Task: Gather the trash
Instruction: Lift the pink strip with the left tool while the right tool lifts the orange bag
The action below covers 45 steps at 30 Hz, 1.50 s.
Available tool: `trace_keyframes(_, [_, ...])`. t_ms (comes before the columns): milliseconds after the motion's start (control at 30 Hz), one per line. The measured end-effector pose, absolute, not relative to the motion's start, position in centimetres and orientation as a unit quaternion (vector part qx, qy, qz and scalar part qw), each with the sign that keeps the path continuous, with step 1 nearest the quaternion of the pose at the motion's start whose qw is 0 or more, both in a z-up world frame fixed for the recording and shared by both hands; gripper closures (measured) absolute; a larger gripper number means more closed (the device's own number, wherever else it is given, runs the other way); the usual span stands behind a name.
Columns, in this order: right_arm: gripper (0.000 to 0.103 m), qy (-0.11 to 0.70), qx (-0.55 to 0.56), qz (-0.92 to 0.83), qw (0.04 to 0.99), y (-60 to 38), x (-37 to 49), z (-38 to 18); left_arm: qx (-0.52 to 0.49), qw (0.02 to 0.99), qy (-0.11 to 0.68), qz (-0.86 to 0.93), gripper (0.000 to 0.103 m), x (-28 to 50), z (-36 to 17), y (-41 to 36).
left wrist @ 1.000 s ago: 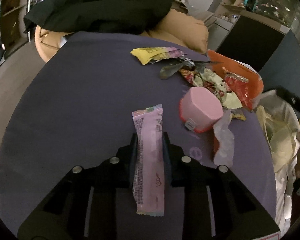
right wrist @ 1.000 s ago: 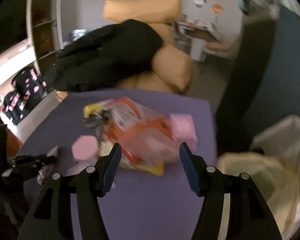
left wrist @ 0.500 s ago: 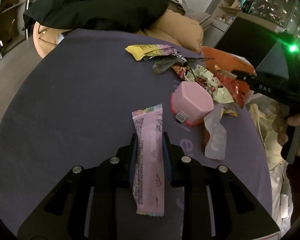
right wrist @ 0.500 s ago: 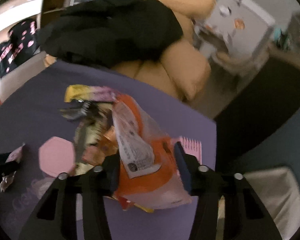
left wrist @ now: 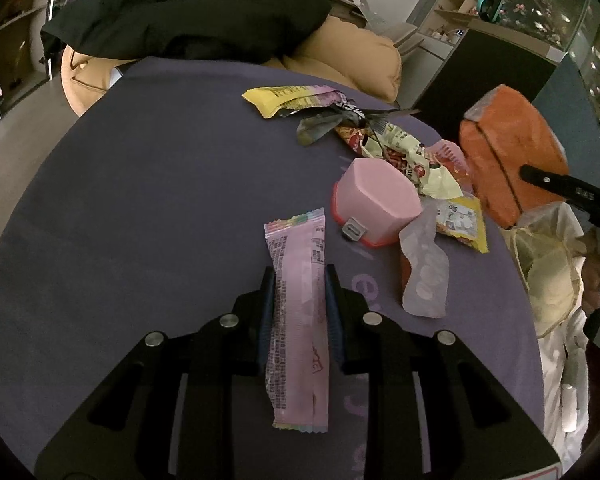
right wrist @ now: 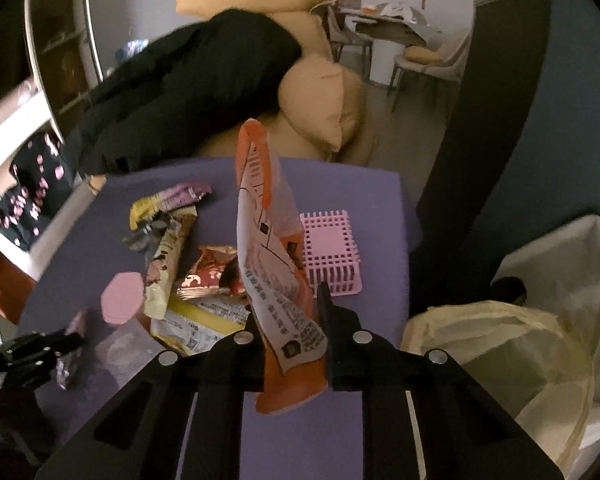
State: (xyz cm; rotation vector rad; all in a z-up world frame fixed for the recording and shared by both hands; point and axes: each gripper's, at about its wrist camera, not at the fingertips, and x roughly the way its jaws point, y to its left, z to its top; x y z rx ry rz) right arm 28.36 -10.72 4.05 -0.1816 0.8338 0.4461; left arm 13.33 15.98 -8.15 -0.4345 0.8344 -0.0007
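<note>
On a purple table, the left gripper pinches a pink wrapper lengthwise. A pink cup and loose wrappers lie in the middle. The right gripper closes its jaws on an orange bag, beside a lined bin.

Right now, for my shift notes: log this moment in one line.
left tool: shut on pink wrapper | right tool: closing on orange bag | bin bag: open beside table
</note>
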Motion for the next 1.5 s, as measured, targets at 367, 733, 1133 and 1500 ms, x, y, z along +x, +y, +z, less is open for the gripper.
trace_keyframes(367, [0.087, 0.371, -0.030, 0.255, 0.892, -12.6, 25.3, 7.0, -0.239, 0.892, 0.383, -0.016, 0.080, 13.0, -7.1, 16.3])
trace_keyframes(733, [0.087, 0.342, -0.060, 0.245, 0.905, -14.1, 23.0, 7.8, -0.241, 0.899, 0.362, -0.044, 0.080, 12.9, -5.2, 14.9])
trace_keyframes(1133, [0.087, 0.301, -0.036, 0.237, 0.923, -18.5, 21.4, 9.6, -0.187, 0.918, 0.344, -0.066, 0.080, 13.8, -0.7, 10.2])
trace_keyframes(1500, [0.087, 0.259, -0.008, 0.225, 0.939, -24.2, 20.8, 11.8, -0.145, 0.934, 0.306, -0.118, 0.080, 16.0, 4.4, 3.3])
